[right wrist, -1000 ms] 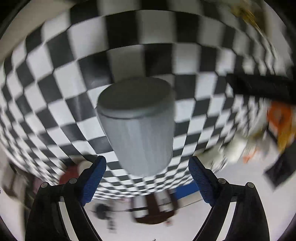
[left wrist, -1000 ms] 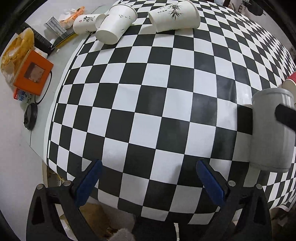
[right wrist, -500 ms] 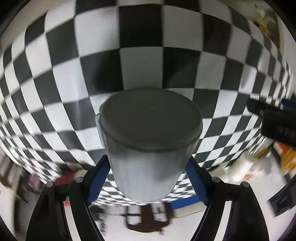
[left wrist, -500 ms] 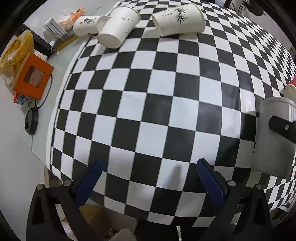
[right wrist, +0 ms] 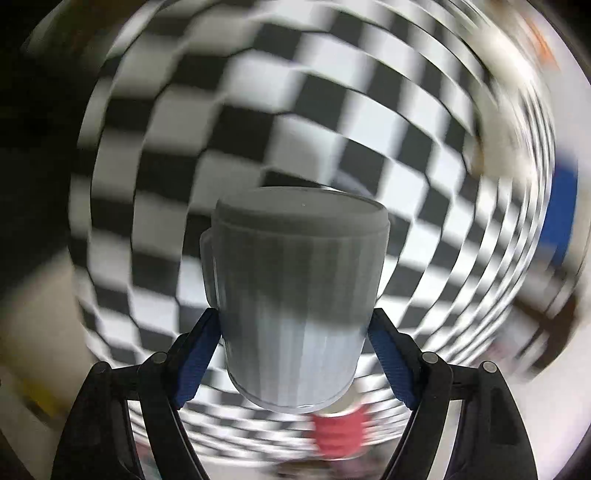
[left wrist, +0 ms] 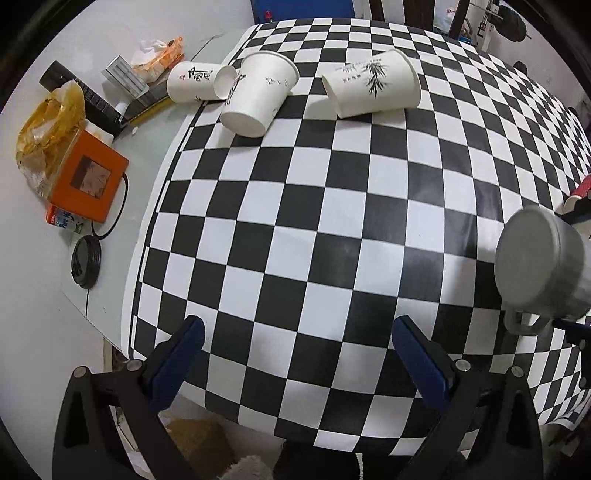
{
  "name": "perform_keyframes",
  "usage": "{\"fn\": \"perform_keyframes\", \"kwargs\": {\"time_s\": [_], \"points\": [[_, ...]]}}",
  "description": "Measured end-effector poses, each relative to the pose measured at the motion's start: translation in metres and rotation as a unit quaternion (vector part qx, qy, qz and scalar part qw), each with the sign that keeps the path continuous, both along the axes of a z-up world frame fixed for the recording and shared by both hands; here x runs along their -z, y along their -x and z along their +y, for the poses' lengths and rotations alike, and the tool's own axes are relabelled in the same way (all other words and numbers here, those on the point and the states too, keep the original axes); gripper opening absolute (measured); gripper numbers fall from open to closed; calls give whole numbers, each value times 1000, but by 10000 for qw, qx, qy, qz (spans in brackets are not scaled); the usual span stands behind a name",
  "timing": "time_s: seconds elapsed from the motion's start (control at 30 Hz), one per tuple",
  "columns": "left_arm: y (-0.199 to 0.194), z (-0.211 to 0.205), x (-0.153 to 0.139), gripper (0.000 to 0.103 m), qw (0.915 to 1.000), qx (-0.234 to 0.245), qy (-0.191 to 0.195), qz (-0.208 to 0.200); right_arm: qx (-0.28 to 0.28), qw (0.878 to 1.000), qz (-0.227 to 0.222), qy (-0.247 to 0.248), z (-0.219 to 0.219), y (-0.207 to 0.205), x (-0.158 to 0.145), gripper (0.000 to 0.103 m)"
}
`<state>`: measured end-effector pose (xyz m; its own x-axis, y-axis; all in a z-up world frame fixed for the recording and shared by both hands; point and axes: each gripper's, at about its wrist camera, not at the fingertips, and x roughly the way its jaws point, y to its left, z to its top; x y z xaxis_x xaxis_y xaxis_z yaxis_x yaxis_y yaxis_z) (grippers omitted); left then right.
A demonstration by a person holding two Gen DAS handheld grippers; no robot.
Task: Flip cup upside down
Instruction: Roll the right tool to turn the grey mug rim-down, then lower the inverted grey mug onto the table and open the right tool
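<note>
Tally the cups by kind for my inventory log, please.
White paper cups: 3
Grey ribbed mug, held in the right tool: 1
Red cup, partly hidden at the cloth's edge: 1
Total: 5

A black-and-white checkered cloth [left wrist: 295, 229] covers most of the worktop [left wrist: 33, 332], which is pale grey at the left side. Behind it stands something blue [left wrist: 303, 11] near a white wall [left wrist: 546, 62].
</note>
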<state>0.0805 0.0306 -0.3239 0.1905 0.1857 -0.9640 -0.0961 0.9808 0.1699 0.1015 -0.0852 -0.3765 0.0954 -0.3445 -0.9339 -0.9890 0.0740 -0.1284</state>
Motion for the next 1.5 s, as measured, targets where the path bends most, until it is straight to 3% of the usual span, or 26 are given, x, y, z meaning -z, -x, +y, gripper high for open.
{"fn": "perform_keyframes", "kwargs": {"time_s": [0.07,0.13,0.27,0.3,0.4,0.5,0.57,0.7,0.87,0.97,1.07,1.13,1.27,1.37,1.4,1.5], "points": [[-3,-2,-2,103,10000,5,-40,-5,1178,9923,300,-225,-7,-28,-4,82],[-7,-3,-2,103,9999,-8,-106,22,2086,9760,539,-321,-18,-47,-3,82],[-14,-6,-4,103,10000,-5,-29,-72,3670,9246,995,-237,-43,-71,8,82],[-16,-7,-4,103,10000,-6,4,-80,4154,9022,1147,-161,-53,-76,14,82],[-23,-10,-2,103,10000,-1,69,-50,4696,8728,1326,-122,-67,-80,24,82],[-26,-15,0,103,10000,39,89,-17,5003,8539,1429,-120,-79,-80,30,83],[-28,-17,1,103,9999,63,112,6,5063,8497,1466,-104,-87,-87,30,83],[-31,-19,5,103,9998,77,178,65,4918,8618,1244,-45,-87,-93,21,87],[-37,-21,10,103,9996,140,156,179,4919,8626,1172,-168,-78,-108,21,91],[-40,-21,12,103,9995,172,138,217,4974,8579,1269,-226,-71,-112,29,90],[-43,-19,12,103,9995,194,135,229,5138,8481,1246,-360,-67,-102,39,84],[-46,-16,10,103,9995,183,150,213,5246,8419,1087,-657,-68,-102,30,83],[-55,-7,5,103,9996,26,219,168,5636,8106,696,-1427,-76,-112,-2,83],[-64,-3,5,103,9997,-44,211,136,5956,7732,112,-2173,-81,-128,-26,83],[-67,-2,6,103,9997,-47,197,132,6076,7532,-237,-2508,-84,-133,-34,83],[-74,-1,12,103,9997,-62,191,154,6148,7177,-962,-3125,-85,-140,-44,83]]}}
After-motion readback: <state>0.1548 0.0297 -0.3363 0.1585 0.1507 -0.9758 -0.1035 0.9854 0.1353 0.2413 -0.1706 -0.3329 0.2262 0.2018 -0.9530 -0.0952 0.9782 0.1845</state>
